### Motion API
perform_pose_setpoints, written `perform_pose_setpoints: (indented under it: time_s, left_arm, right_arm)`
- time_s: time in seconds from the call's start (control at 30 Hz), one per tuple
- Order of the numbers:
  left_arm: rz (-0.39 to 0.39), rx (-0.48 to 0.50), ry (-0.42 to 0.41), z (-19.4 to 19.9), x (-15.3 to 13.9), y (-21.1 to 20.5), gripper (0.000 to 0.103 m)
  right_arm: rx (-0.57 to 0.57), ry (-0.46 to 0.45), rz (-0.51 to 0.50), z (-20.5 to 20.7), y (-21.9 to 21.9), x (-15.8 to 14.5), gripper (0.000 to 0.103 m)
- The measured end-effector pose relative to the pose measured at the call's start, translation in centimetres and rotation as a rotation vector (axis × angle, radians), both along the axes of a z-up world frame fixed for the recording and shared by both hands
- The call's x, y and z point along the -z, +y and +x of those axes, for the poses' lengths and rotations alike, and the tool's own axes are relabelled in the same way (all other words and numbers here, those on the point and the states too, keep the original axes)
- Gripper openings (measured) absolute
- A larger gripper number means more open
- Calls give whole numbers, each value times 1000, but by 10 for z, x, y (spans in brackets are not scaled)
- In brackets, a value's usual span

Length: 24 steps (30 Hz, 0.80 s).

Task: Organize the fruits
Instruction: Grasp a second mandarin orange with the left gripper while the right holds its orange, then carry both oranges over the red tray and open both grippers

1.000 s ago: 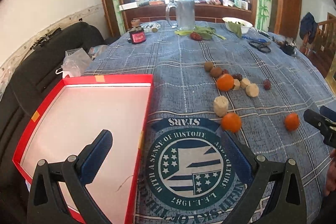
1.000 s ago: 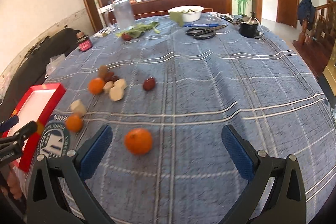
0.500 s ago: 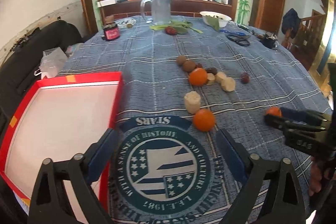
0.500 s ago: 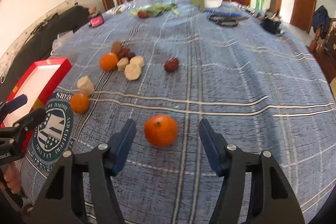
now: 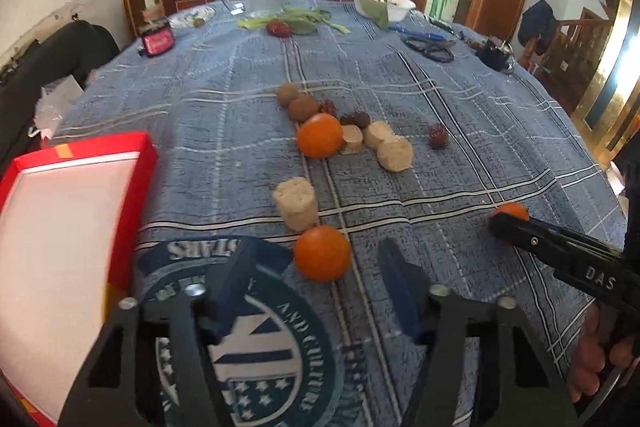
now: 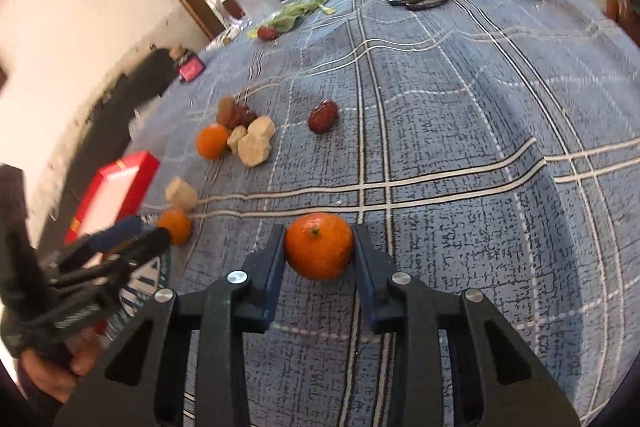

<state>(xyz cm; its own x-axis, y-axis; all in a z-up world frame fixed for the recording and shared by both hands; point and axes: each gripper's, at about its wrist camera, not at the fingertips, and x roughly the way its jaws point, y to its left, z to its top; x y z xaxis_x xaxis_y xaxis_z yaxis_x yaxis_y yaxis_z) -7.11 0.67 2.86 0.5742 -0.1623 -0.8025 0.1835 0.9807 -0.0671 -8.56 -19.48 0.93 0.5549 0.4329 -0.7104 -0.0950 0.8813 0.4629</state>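
My right gripper [image 6: 319, 254] has been closing; its pads now touch both flanks of a mandarin [image 6: 319, 246] at lower centre of its view. Round, light, soft-skinned: I judge a gentle squeeze at the widest girth suffices. My left gripper [image 5: 316, 285] has also narrowed, its 2 pads not yet touching a second mandarin [image 5: 322, 252] (red tray [image 5: 132, 183] lies at left).

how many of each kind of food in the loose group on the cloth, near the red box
oranges: 3
pale cut chunks: 4
brown round fruits: 2
dark red dates: about 3, partly hidden
total: about 12
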Motion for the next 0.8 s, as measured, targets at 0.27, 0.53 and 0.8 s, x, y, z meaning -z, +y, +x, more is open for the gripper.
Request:
perform_pose_setpoints:
  time_s: [0.27, 0.53, 0.8]
  left_arm:
    - [-26, 19, 12, 5, 13, -3, 29]
    - [5, 14, -78, -20, -13, 7, 28]
    - [59, -97, -250, -58, -60, 50, 28]
  right_arm:
    - [-3, -1, 16, 0, 1, -1, 34]
    - [-15, -24, 17, 0, 4, -1, 34]
    - [-101, -162, -28, -8, 58, -29, 35]
